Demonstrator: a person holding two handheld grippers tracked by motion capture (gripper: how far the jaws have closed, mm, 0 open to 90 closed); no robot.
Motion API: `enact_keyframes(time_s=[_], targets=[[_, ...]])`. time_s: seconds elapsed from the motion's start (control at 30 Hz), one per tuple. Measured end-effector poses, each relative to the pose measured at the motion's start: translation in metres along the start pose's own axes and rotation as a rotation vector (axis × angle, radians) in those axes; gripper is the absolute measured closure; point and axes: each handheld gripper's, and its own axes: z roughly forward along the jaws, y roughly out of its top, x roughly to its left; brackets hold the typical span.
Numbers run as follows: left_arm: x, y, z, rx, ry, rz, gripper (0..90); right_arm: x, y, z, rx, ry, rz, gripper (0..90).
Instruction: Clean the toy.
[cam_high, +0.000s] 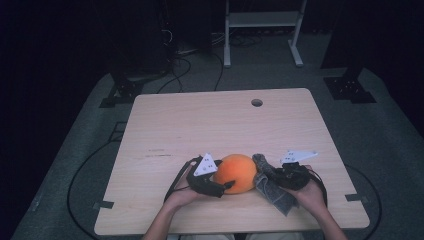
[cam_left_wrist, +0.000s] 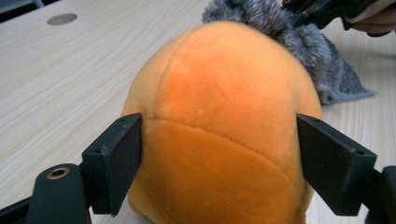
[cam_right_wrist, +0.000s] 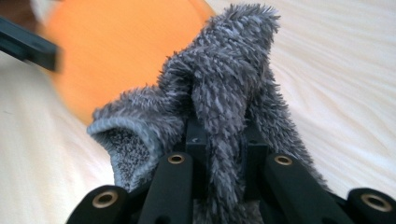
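Two grippers at the near edge of the tabletop (cam_high: 200, 120), w/ an orange plush ball (cam_high: 236, 173) between them. Left gripper (cam_high: 227, 186) sits at the ball's left side; in the left gripper view its jaws stand wide apart, one on each flank of the ball (cam_left_wrist: 224, 121). Left pad is right at the plush, maybe touching; right pad just beside it – can't tell if either presses in, so reads as straddling, not a firm clamp. Ball rests on the tabletop, near-centre, approx. midway btwn the two hands.

Right gripper (cam_high: 270, 176) is closed tight on a grey fuzzy cloth (cam_high: 272, 187); right gripper view shows the cloth (cam_right_wrist: 224, 93) pinched btwn the jaws, pile sticking up past the tips, a folded edge w/ knit backing hanging to the left. Cloth lies against the ball's right side, its lower end trailing on the tabletop toward the person's right hand (cam_high: 312, 195). Round cable hole (cam_high: 257, 102) far side of tabletop, well apart from everything.
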Motion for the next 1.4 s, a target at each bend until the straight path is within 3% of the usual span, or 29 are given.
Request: enact_keyframes(time_s=[0.07, 0.17, 0.23, 0.33, 0.43, 0.47, 0.53, 0.63, 0.7, 0.8, 0.87, 1.0, 1.07, 1.2, 1.27, 1.33, 1.4], targets=[[0.001, -0.002, -0.001, 0.005, -0.003, -0.006, 18.7, -0.002, -0.002, -0.002, -0.001, -0.014, 0.011, 77.7], [0.000, -0.004, -0.001, 0.008, -0.004, 0.000, 18.8, 0.004, 0.007, -0.015, -0.099, 0.043, 0.014, 77.7], [0.000, -0.003, 0.000, 0.009, -0.006, 0.001, 18.7, 0.009, 0.011, -0.016, -0.122, 0.068, 0.001, 77.7], [0.001, -0.004, -0.001, 0.012, -0.012, 0.000, 18.6, 0.008, 0.006, -0.002, -0.058, 0.063, -0.001, 77.5], [0.001, -0.004, 0.000, 0.007, -0.013, 0.003, 18.4, -0.003, -0.001, 0.004, -0.008, 0.036, 0.041, 77.6], [0.000, -0.004, -0.001, 0.009, -0.010, 0.012, 18.4, -0.004, -0.002, 0.002, -0.005, 0.030, 0.043, 77.6], [-0.003, -0.003, 0.000, 0.007, -0.009, 0.037, 18.5, -0.002, 0.002, -0.006, -0.048, 0.044, 0.042, 77.7], [-0.010, 0.001, 0.003, 0.007, -0.007, 0.099, 20.6, 0.014, 0.019, -0.018, -0.129, 0.107, -0.003, 77.5], [-0.016, 0.003, 0.003, 0.015, -0.001, 0.150, 21.7, 0.021, 0.026, -0.018, -0.143, 0.118, -0.027, 77.4], [-0.019, 0.003, 0.003, 0.021, 0.000, 0.180, 22.4, 0.028, 0.030, -0.012, -0.126, 0.113, -0.050, 77.4], [-0.017, 0.003, 0.003, 0.008, -0.017, 0.163, 21.7, 0.025, 0.028, -0.009, -0.118, 0.115, -0.037, 77.5], [-0.006, 0.007, 0.001, -0.004, -0.056, 0.005, 11.8, 0.015, 0.017, -0.007, -0.089, 0.117, 0.006, 77.5], [-0.003, 0.006, 0.001, 0.003, -0.057, -0.037, 10.2, 0.011, 0.013, -0.007, -0.075, 0.111, 0.013, 77.4], [-0.006, 0.004, -0.001, -0.007, -0.039, 0.019, 21.2, 0.004, 0.010, -0.011, -0.046, 0.087, 0.015, 77.5], [-0.012, 0.007, -0.001, -0.009, -0.033, 0.074, 23.9, 0.006, 0.014, -0.019, -0.084, 0.098, 0.016, 77.4], [-0.017, 0.009, 0.001, -0.010, -0.035, 0.129, 24.4, 0.014, 0.023, -0.026, -0.151, 0.151, -0.002, 77.4], [-0.024, 0.011, 0.002, -0.007, -0.038, 0.185, 24.2, 0.025, 0.032, -0.027, -0.168, 0.165, -0.036, 77.3]])
